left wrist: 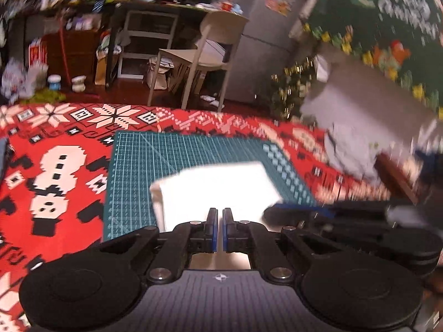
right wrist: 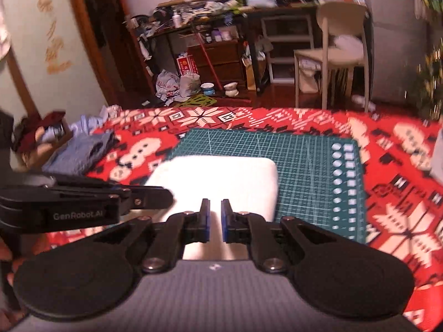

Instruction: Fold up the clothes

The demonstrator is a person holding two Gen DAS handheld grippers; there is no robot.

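Note:
A white cloth (left wrist: 216,188) (right wrist: 221,179), folded into a neat rectangle, lies flat on the green cutting mat (left wrist: 166,160) (right wrist: 304,166). My left gripper (left wrist: 220,213) hovers over the cloth's near edge, jaws shut to a sliver, nothing between the blue pads. It also shows in the right wrist view as a black arm (right wrist: 133,199) reaching over the cloth's left side. My right gripper (right wrist: 215,203) hangs above the cloth's near edge, jaws almost together and empty. In the left wrist view the right gripper (left wrist: 279,213) is a blurred black shape at the cloth's right corner.
A red patterned tablecloth (left wrist: 61,144) (right wrist: 401,193) covers the table under the mat. A blue garment (right wrist: 80,152) lies at the table's left edge and blurred grey cloth (left wrist: 360,127) at the right. Beyond stand a beige chair (left wrist: 210,44) and cluttered desks.

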